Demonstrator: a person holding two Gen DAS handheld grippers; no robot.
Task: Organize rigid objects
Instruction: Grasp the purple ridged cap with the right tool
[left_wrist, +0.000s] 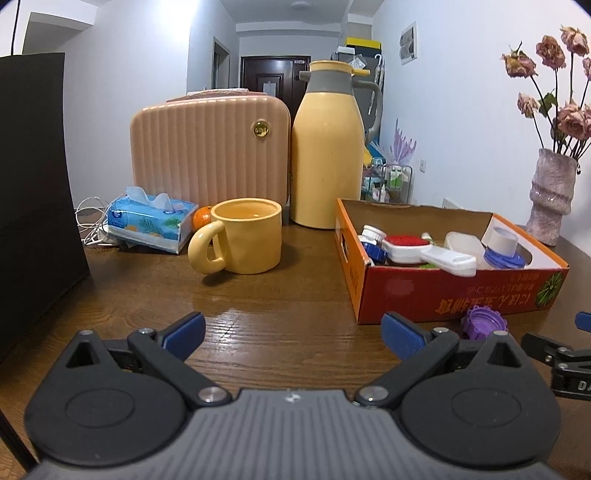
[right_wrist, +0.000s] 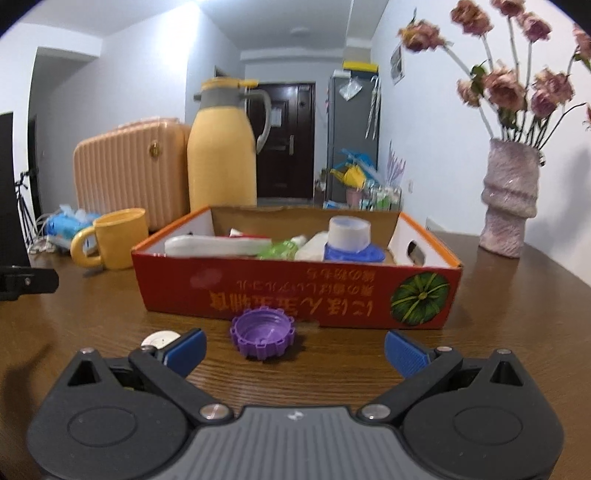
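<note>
An orange-red cardboard box (left_wrist: 447, 291) (right_wrist: 295, 291) stands on the wooden table, holding several plastic items: white containers, blue lids and a red-topped white brush (left_wrist: 402, 245). A purple ridged cap (right_wrist: 263, 336) (left_wrist: 482, 323) lies open side up on the table just in front of the box. A small white disc (right_wrist: 159, 339) lies by the right gripper's left finger. My right gripper (right_wrist: 293, 354) stands open just short of the purple cap, nothing between its fingers. My left gripper (left_wrist: 293, 334) is open over bare table, left of the box.
A yellow mug (left_wrist: 240, 236), a tissue pack (left_wrist: 151, 223), an orange (left_wrist: 201, 218), a ribbed peach case (left_wrist: 210, 147) and a yellow thermos jug (left_wrist: 328, 147) stand at the back. A pink vase (right_wrist: 511, 201) of dried flowers is far right. A black panel (left_wrist: 33, 184) rises at left.
</note>
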